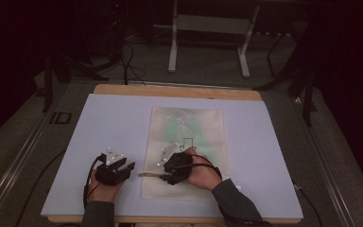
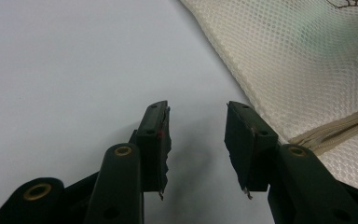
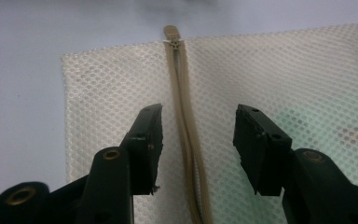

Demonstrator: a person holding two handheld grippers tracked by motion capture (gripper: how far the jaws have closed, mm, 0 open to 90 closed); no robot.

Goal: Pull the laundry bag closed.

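Straddling the zipper (image 3: 186, 135), the right tool (image 3: 198, 140) hangs just over the mesh bag (image 1: 189, 142) with its jaws spread and nothing between the pads; that line-up reads as preparation to work the slider. The zipper pull (image 3: 171, 33) sits at the far end of the track, at the bag's edge nearest the left tool (image 1: 123, 168). Left tool (image 2: 193, 140) also open, empty, over bare worktop (image 1: 113, 123) just beside the bag's edge, probably placed to pin or take that end while the other hand works.

Bag lies flat on the worktop's middle, long side running away from the person. Through the mesh: a pale green shape and a small dark outline. Contents otherwise unclear.
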